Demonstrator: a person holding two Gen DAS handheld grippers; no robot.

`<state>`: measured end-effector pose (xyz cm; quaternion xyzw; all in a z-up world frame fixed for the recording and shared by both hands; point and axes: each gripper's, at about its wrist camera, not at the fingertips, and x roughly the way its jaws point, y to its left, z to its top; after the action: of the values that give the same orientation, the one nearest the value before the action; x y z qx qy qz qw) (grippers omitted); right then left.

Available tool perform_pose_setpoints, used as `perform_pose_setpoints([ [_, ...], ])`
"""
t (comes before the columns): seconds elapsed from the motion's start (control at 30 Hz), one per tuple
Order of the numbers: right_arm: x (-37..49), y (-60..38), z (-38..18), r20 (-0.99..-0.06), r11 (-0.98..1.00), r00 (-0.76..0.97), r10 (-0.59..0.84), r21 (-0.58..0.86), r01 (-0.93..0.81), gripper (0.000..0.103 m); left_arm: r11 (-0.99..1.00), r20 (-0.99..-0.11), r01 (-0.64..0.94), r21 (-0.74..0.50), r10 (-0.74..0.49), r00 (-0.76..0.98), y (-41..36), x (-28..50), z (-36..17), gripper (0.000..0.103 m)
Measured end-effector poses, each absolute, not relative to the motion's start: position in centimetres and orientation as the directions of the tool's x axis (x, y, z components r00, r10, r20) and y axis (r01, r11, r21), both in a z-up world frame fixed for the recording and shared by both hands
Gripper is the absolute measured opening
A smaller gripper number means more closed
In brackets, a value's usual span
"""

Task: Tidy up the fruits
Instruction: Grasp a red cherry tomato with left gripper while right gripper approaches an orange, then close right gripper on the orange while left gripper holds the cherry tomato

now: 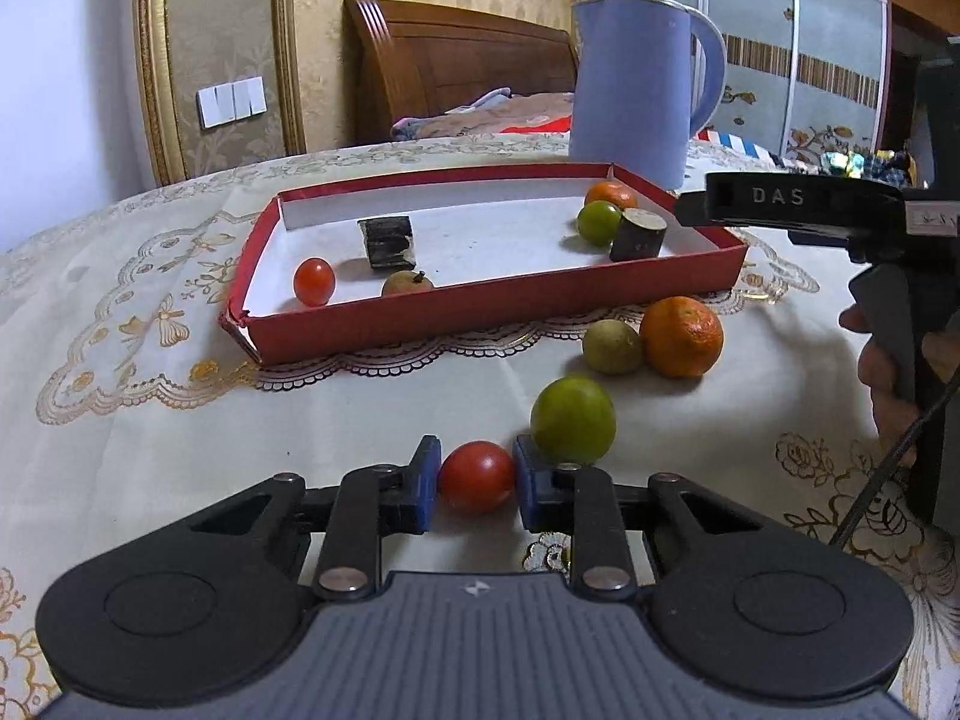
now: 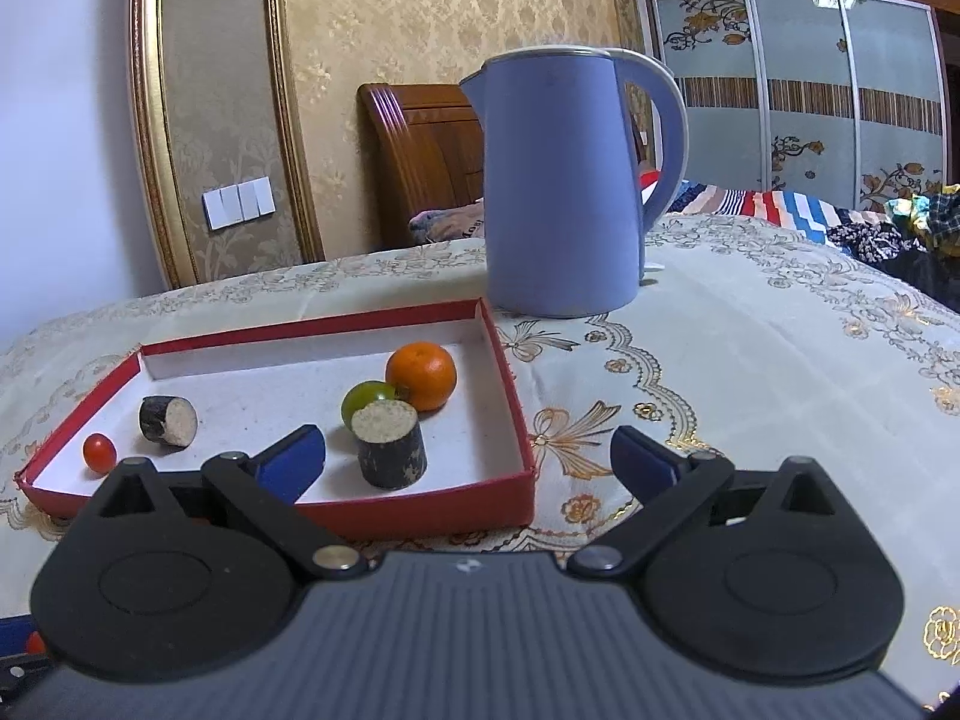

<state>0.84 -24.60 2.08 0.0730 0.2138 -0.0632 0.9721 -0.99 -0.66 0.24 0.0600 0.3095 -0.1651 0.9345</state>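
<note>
The left gripper (image 1: 477,483) has its blue pads pressed on a small round red tomato (image 1: 477,476) on the cream embroidered tablecloth (image 1: 150,450). Thin-skinned and slick, it likely bruises easily, so a gentle hold across its widest part suits. A green round fruit (image 1: 573,420) sits at one o'clock, touching the right pad. Farther, at twelve o'clock, lies the red cardboard tray (image 1: 480,306). The right gripper (image 2: 468,462) hangs wide apart, empty.

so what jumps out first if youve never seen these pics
The left gripper shut on a red tomato on the tablecloth, close to the camera. Behind it sits a red tray holding fruit and two dark cut cylinders, with a tall blue kettle standing just past the tray's far right corner.
</note>
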Motion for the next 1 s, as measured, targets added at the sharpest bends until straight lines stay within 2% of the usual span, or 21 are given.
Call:
perform_pose_setpoints([
  [0.2,0.0,-25.4,1.9,-0.447,0.977,0.893,-0.049,0.163,0.135,0.101,0.976,-0.586,0.214,-0.042,-0.197,0.786,1.6,0.1,0.3,0.025],
  [0.33,-2.1,-25.4,1.8,-0.455,0.983,0.889,0.053,0.182,0.034,0.101,0.982,-0.58,0.162,-0.102,-0.191,0.792,3.2,0.6,0.4,0.025],
  [0.5,-3.8,-24.6,1.3,-0.49,0.986,0.86,0.142,0.146,-0.08,0.101,0.984,-0.579,0.163,-0.074,-0.176,0.796,2.7,0.4,0.3,0.025],
  [1.0,-2.7,-21.2,1.0,-0.539,0.988,0.833,0.128,0.0,-0.152,0.093,0.983,-0.579,0.163,-0.084,-0.182,0.795,2.8,0.4,0.3,0.025],
])
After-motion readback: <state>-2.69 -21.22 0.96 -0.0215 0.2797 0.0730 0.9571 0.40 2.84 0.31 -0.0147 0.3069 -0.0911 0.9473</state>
